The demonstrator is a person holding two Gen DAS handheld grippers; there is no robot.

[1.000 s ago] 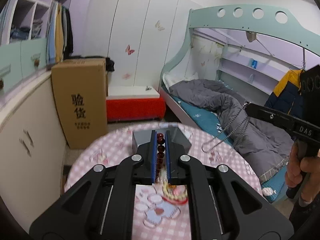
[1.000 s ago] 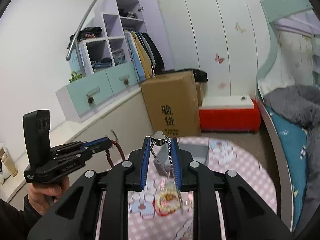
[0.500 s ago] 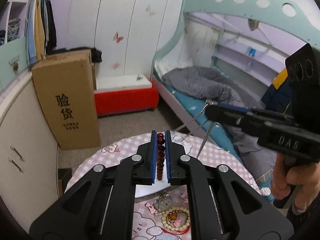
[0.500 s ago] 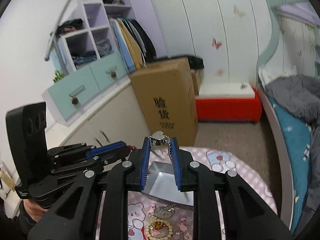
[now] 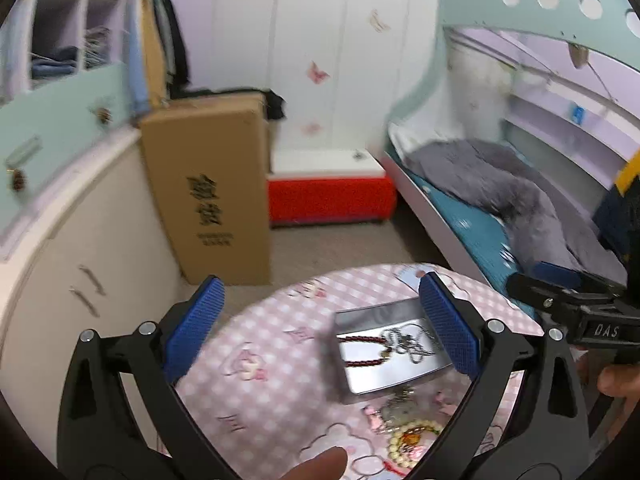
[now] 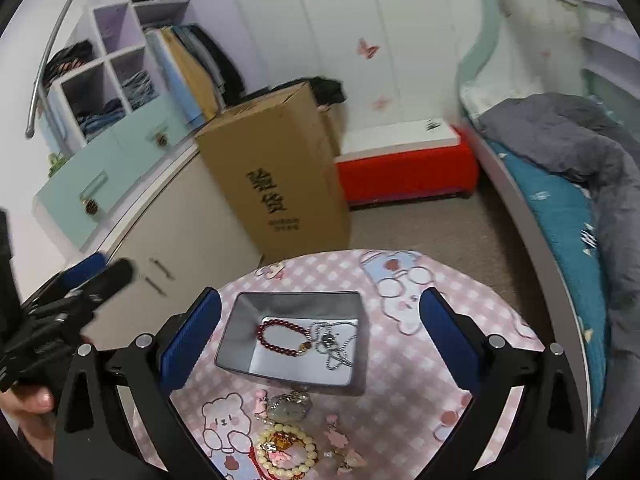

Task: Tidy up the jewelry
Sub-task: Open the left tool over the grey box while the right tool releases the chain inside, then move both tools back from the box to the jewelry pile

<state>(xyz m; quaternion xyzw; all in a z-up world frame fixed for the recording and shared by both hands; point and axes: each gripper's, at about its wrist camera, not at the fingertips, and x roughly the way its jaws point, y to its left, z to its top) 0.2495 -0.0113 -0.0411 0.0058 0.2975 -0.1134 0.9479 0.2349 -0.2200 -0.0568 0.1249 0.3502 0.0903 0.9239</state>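
Note:
A grey metal box stands on the pink checked round table. In it lie a dark red bead bracelet and a silver chain necklace. The box also shows in the left wrist view with the bracelet and chain in it. My left gripper is open and empty above the table, left of the box. My right gripper is open and empty above the box. In front of the box lie a cream bead bracelet, a round pendant and pink earrings.
A tall cardboard box stands on the floor behind the table beside a white cabinet. A red bench and a bed with a grey duvet lie to the right. The other gripper shows in each view's edge.
Both grippers opened. The red bead bracelet left the left gripper and the silver chain left the right gripper; both now lie in the metal box. The grippers moved apart.

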